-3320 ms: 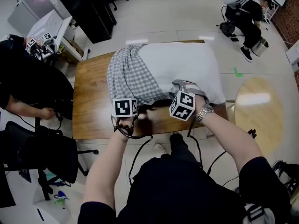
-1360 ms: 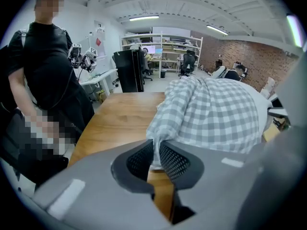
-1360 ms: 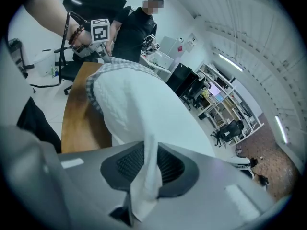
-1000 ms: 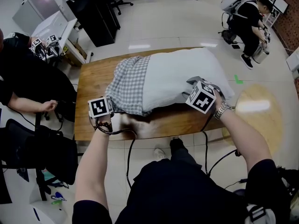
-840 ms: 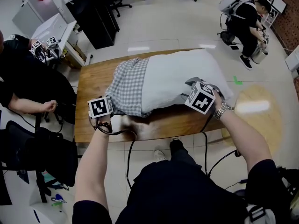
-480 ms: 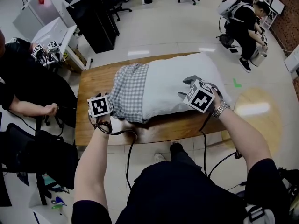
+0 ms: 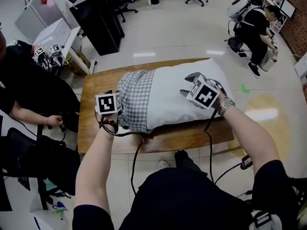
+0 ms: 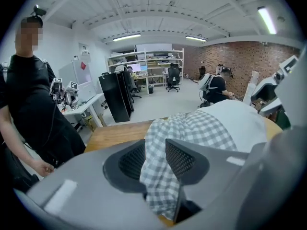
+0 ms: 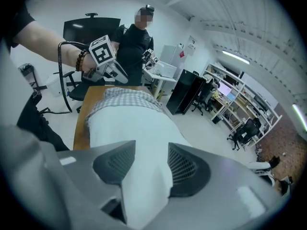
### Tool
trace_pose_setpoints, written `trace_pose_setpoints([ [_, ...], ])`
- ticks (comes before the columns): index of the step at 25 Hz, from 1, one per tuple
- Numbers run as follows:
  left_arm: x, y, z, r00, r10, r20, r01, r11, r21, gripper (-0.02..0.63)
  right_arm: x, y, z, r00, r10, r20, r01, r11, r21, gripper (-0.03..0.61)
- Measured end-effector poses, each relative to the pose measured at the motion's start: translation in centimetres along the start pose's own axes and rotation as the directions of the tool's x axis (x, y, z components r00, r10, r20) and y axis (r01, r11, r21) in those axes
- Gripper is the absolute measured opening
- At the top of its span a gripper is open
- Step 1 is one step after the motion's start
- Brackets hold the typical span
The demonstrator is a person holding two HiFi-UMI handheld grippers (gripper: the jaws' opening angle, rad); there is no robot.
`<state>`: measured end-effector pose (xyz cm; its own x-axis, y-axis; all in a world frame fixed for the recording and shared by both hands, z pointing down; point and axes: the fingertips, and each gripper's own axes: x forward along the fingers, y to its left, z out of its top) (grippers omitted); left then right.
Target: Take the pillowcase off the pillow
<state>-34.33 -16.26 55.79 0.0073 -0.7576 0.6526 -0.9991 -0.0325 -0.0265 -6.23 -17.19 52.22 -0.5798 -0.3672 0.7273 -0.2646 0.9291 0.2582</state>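
Observation:
A white pillow (image 7: 184, 92) lies across the wooden table (image 7: 96, 128), its left end inside a grey checked pillowcase (image 7: 136, 97). My left gripper (image 7: 117, 110) is at the pillowcase's near left edge. In the left gripper view, a hanging fold of the checked pillowcase (image 8: 192, 128) fills the gap of the left gripper (image 8: 156, 159). Its jaws have just opened a little, with the cloth still pinched between them. My right gripper (image 7: 189, 84) sits on the pillow's bare right part. In the right gripper view, the right gripper (image 9: 149, 164) is shut on a bunch of the white pillow (image 9: 129, 123).
A person in black (image 7: 29, 90) sits at the table's left end. Behind them are a white desk (image 7: 53, 32) and a black cabinet (image 7: 98, 13). Another person (image 7: 254, 18) sits at the far right, with a round table (image 7: 268, 114) nearer. Cables (image 7: 136, 152) hang off the front edge.
Both grippers have risen, each carrying its cloth. The left one has shifted up and a little right with the pillowcase's edge. The pillow's right part is lifted slightly.

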Motion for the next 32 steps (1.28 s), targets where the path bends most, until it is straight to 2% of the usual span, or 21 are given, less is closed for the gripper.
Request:
trace_pose_setpoints([
  [10, 3.9, -5.4, 5.8, 0.989, -0.139, -0.045, 0.141, 0.989, 0.048, 0.169, 1.9, -5.7, 0.6, 0.998, 0.058, 0.011, -0.058, 0.998, 0.03, 0.213],
  [16, 6.8, -8.0, 7.8, 0.976, -0.192, -0.102, 0.2, 0.977, 0.073, 0.19, 3.4, -8.6, 1.1, 0.995, 0.101, 0.02, -0.102, 0.994, 0.036, 0.215],
  [23, 11.2, -8.0, 10.4, 0.95, -0.246, -0.193, 0.265, 0.961, 0.078, 0.198, 7.1, -12.6, 3.4, 0.987, 0.161, 0.006, -0.161, 0.986, 0.049, 0.218],
  [32, 16.4, -7.5, 10.3, 0.908, -0.269, -0.321, 0.313, 0.945, 0.093, 0.199, 11.9, -14.8, 4.6, 0.965, 0.263, 0.0, -0.261, 0.959, 0.113, 0.222],
])
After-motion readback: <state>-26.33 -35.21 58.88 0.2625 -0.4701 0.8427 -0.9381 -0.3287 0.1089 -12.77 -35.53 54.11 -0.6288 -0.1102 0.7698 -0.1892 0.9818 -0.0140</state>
